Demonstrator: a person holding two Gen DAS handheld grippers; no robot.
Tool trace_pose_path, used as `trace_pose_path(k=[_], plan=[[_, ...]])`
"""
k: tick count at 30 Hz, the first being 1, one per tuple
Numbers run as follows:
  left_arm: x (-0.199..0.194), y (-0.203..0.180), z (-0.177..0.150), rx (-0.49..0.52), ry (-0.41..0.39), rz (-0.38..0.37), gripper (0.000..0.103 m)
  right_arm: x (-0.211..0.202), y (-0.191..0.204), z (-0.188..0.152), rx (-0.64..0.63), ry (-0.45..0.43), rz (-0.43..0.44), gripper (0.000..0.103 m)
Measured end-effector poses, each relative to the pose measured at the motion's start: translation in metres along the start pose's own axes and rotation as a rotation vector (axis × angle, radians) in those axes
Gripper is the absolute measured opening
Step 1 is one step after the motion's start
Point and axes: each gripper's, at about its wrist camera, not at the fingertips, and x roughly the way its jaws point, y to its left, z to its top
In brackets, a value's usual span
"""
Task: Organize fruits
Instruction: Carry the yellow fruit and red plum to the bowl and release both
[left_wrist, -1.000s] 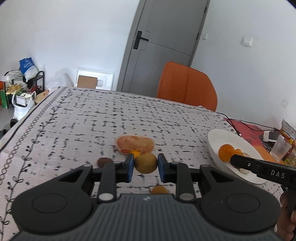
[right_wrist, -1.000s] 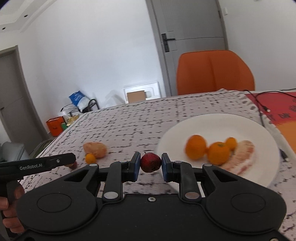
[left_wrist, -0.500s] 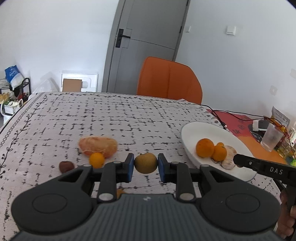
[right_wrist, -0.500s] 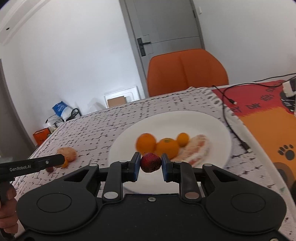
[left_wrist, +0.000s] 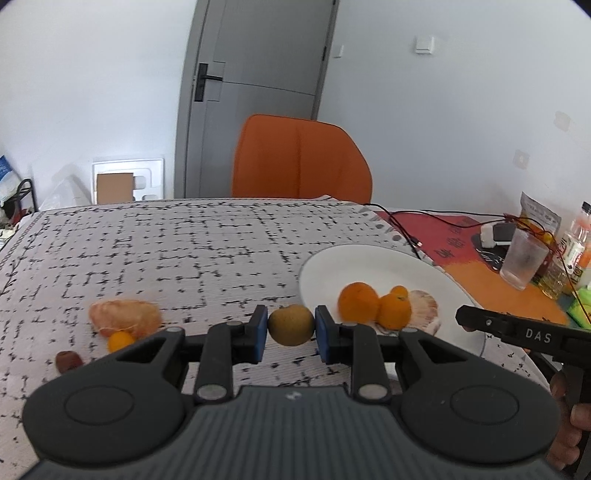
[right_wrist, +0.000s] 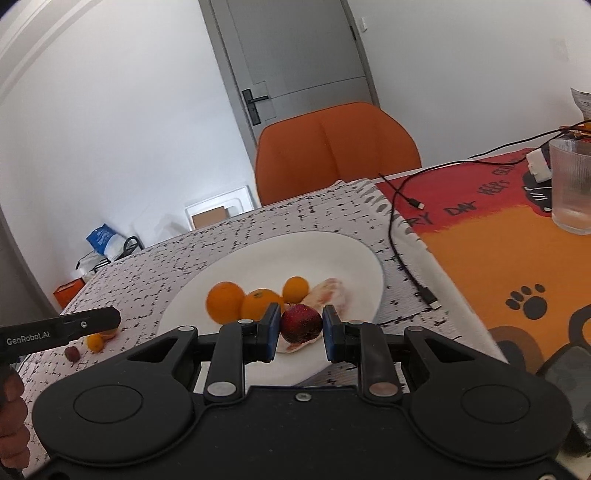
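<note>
- Both grippers have swung toward the white plate (right_wrist: 354, 254) since a second ago; right gripper (right_wrist: 300, 326) now hangs over its near rim, left gripper (left_wrist: 291, 326) just beside it.
- Right jaws pinch the dark red fruit (right_wrist: 300, 325); left jaws pinch the brown-green fruit (left_wrist: 291, 324).
- Both look small, round, firm, likely to roll; keep hold across the middle.

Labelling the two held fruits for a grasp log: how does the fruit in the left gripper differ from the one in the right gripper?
The left gripper is shut on a brownish-green fruit with dull skin; the right gripper is shut on a dark red fruit with a speckled sheen. The brownish-green fruit is short of the white plate, the dark red fruit above it. Both are small and round.
</note>
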Motion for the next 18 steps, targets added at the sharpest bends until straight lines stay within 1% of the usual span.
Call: trace_pose_path(k=[1, 2, 10, 18], plan=[[0.002, -0.002, 0.001, 0.003, 0.002, -0.004, 0.026, 0.0, -0.002, 0.0, 0.001, 0.001, -0.004, 0.024], [0.004, -0.005, 0.001, 0.007, 0.003, -0.008, 0.026, 0.0, -0.003, -0.001, 0.003, -0.001, -0.005, 0.028], [0.015, -0.024, 0.006, 0.039, 0.008, -0.047, 0.026, -0.007, -0.006, 0.0, 0.0, -0.02, -0.015, 0.029], [0.019, -0.038, 0.01, 0.062, 0.007, -0.074, 0.027, -0.013, -0.007, 0.0, 0.007, -0.017, -0.016, 0.029]])
